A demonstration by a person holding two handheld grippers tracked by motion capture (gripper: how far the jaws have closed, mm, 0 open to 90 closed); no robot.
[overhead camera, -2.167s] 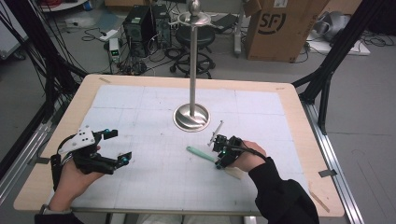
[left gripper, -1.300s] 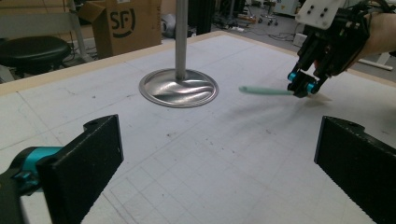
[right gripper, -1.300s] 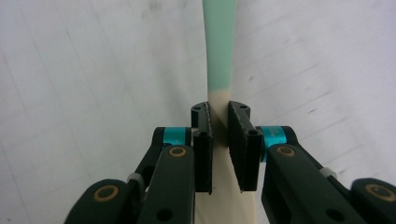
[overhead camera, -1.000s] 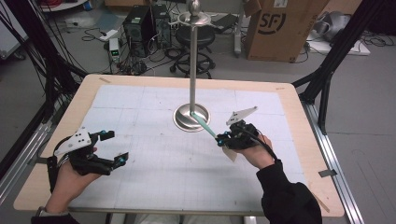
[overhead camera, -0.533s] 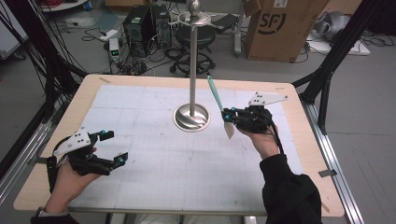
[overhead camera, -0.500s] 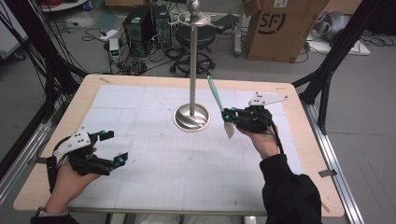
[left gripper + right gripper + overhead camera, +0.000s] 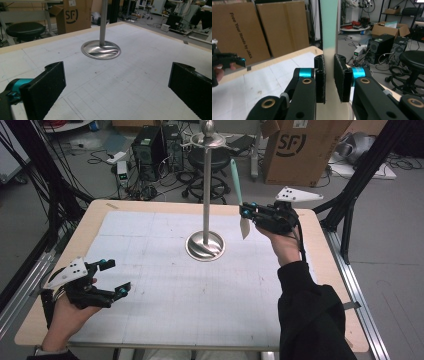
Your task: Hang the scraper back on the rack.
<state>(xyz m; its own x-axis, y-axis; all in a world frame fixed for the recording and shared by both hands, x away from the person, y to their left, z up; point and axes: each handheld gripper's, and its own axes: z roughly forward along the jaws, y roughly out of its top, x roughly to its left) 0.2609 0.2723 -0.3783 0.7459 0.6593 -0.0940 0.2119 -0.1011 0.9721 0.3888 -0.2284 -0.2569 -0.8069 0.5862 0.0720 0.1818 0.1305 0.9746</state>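
Observation:
A steel stand rises mid-table on a round base (image 7: 205, 246), its pole (image 7: 206, 185) ending in a hook ring. To its right, raised above the table, my right gripper (image 7: 243, 213) is shut on a spatula (image 7: 235, 175). The spatula is nearly upright, teal handle up and cream blade down. In the right gripper view the pads clamp the spatula (image 7: 329, 30) at its cream part, right gripper (image 7: 329, 75). My left gripper (image 7: 116, 277) rests at the front left, open and with nothing in it. Its jaws, left gripper (image 7: 117, 85), stand wide and face the stand base (image 7: 101, 49).
The white gridded mat (image 7: 165, 290) covers the wooden table (image 7: 330, 270). Behind the table stand a cardboard box (image 7: 300, 147), a black stool (image 7: 212, 162) and a computer tower (image 7: 150, 145). Black frame posts flank both sides.
My right hand has risen and moved back and right with the spatula, which has swung from slanted to nearly upright beside the pole. The left hand has kept still.

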